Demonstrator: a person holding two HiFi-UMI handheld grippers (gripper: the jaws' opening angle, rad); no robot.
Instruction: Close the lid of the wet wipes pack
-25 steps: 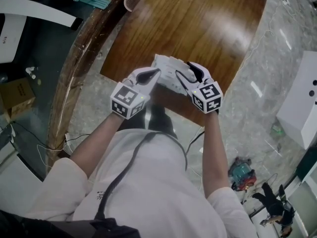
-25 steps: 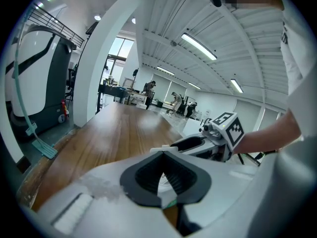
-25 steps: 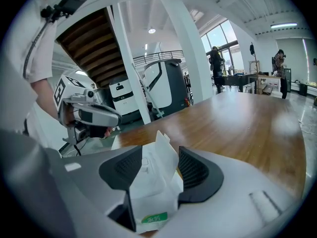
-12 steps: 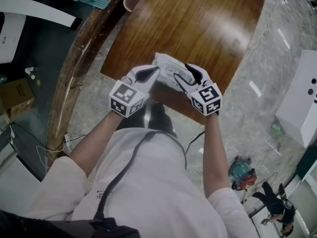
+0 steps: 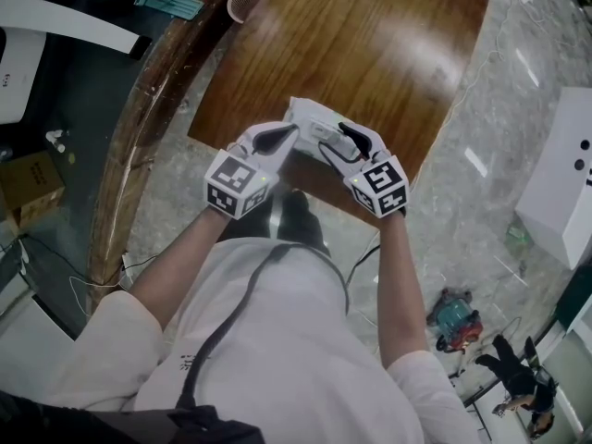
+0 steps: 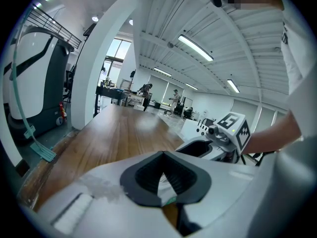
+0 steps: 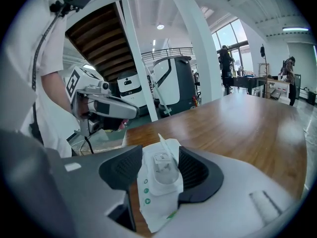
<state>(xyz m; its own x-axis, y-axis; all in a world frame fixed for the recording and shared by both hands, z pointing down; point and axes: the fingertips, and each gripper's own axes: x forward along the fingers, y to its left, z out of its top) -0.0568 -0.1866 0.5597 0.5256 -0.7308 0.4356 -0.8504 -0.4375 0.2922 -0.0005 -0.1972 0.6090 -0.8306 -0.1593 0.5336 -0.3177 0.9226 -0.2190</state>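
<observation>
Left gripper (image 5: pixel 289 137) and right gripper (image 5: pixel 344 138) meet at the near edge of the big brown desk (image 5: pixel 370 44). The left one's jaws are pinched nearly together on a thin edge of the white wet wipes pack (image 7: pixel 156 202). The right one's jaws press the pack's two sides. A thin flap (image 7: pixel 161 139) sticks up from it.

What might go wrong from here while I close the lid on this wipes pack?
1. The left tongs pinch only a thin edge of the soft white wet wipes pack; it may slip free under pressing.
2. The right tongs squeeze the pack's sides, so it could buckle and the clear plastic lid might not seat.
3. The pack is near the brown wooden table's edge, so a drop might land on the floor.
</observation>
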